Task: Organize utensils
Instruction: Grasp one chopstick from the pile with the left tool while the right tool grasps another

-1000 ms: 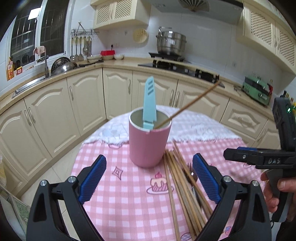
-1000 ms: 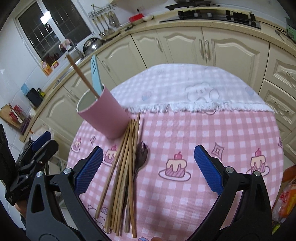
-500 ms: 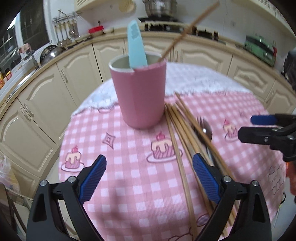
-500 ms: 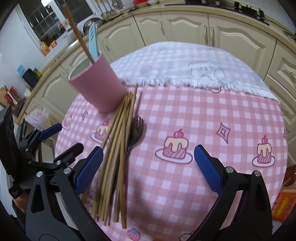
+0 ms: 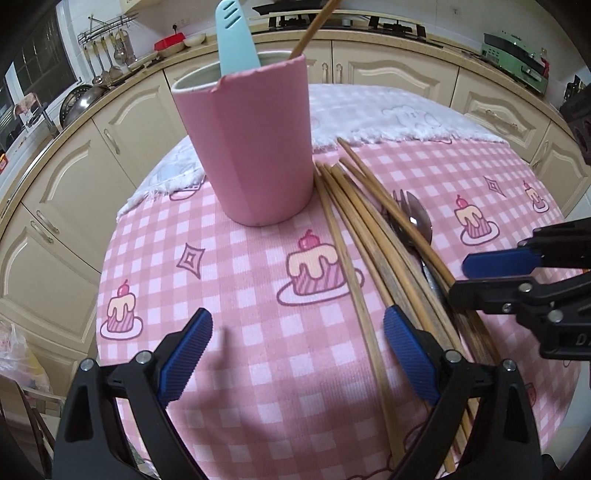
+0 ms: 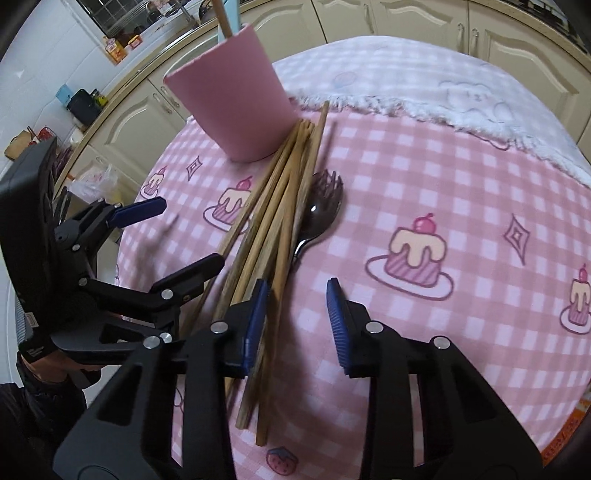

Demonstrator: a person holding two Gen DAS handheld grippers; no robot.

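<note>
So the pink cup (image 5: 255,144) sits upright toward the far side of the round table, on the pink checked tablecloth (image 5: 229,280), and it's already got a light blue utensil (image 5: 234,35) and one wooden chopstick (image 5: 314,26) poking out of the top. The rest of the chopsticks (image 5: 369,236) lie in a loose bundle just right of the cup, far ends touching or almost touching its base, fanning back toward the near edge. A spoon (image 5: 417,218) and a fork (image 6: 328,182) lie right up against the bundle's right side, partly tucked under it. The left gripper (image 5: 295,354) hangs low over the cloth with its jaws spread wide, nothing between them; its right blue pad (image 5: 406,354) sits over the near part of the bundle. The right gripper (image 6: 295,317) is about half open, empty too, with its left pad (image 6: 255,321) right against the near ends of the chopsticks and bare cloth in the gap. Kitchen cabinets (image 5: 74,177) curve around behind.
</note>
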